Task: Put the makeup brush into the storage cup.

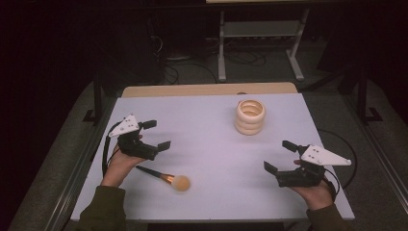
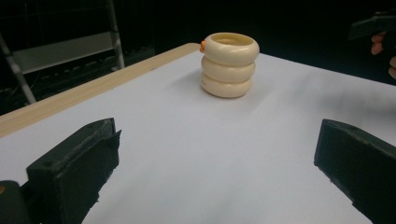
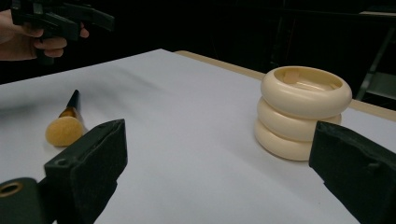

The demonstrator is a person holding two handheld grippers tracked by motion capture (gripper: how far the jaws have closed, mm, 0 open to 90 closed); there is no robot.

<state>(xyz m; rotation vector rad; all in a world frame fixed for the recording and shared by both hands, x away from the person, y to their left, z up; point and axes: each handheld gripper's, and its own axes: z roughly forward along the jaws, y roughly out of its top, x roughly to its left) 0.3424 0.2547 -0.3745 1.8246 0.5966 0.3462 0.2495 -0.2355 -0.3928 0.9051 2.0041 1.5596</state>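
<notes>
Two grippers are held above the white table (image 1: 211, 144), both with jaws spread wide and nothing gripped or touched.

Left gripper (image 1: 156, 134): jaws are set far apart; in the left gripper view only bare table surface is seen between them. It is held off the table by the left hand (image 1: 118, 163), wrapped round the body from below and behind. Jaws are aimed fwd and to the right, approx. toward the ringed holder (image 1: 250, 117). A grey plate sits on top, and a cable loops down beside the wrist.

Right gripper (image 1: 278, 156): jaws are likewise wide open, with nothing between them but table. It is held by the right hand (image 1: 315, 192) near the table's front right corner, jaws pointed left and slightly fwd. The grey plate on top is angled to the right.

Makeup brush (image 1: 166, 177): it is laid flat on the table, just beside and in front of the left hand, apart from both grippers. Its dark handle points back-left toward the left hand; the round tan bristle head points right. In the right gripper view it is seen at left (image 3: 65, 125), beyond the near jaw.

Ringed holder: a cream container of three stacked rings, upright, open top, at the table's far centre-right, well apart from both grippers and the brush.
</notes>
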